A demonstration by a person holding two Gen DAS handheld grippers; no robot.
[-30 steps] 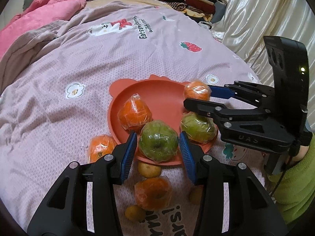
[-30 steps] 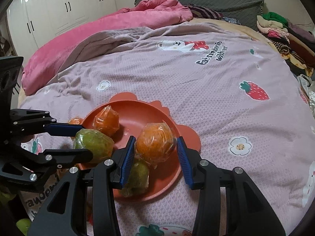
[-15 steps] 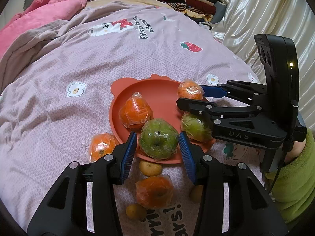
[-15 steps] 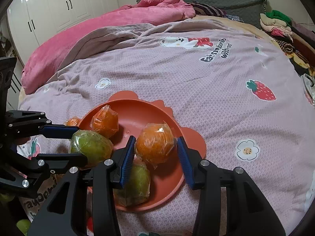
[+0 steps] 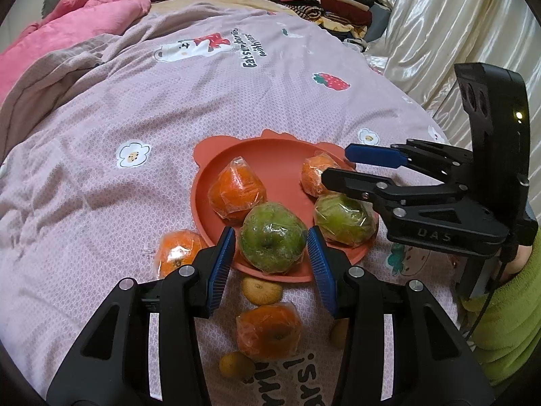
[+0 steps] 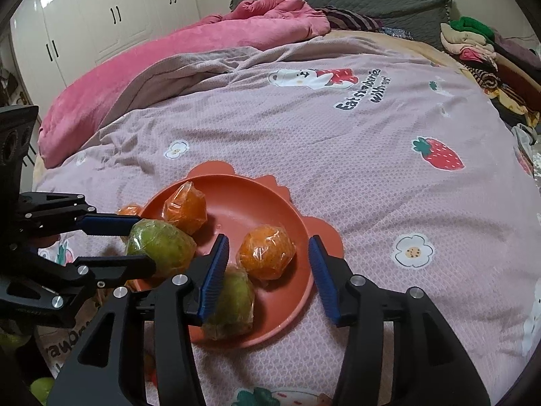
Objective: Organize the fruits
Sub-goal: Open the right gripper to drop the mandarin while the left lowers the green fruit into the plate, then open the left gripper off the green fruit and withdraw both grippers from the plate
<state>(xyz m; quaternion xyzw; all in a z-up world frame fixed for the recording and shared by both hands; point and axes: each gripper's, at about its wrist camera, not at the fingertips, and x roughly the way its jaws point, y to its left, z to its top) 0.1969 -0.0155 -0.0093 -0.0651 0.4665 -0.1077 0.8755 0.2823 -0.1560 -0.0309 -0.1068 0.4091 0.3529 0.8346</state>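
On the left, a wrapped green apple (image 5: 273, 237) is clamped between the blue pads of the left gripper (image 5: 270, 257) over the near edge of the orange plate (image 5: 270, 155), exactly as a second ago. To the right, the jaws of the right gripper (image 6: 267, 270) have just been opening: the wrapped orange (image 6: 266, 256), squeezed a moment earlier, is now seen lying free on the plate between parted pads. That fruit is judged delivered; the apple's release is likely due.

Both wrist views look down, sharing the plate (image 5: 270, 165).
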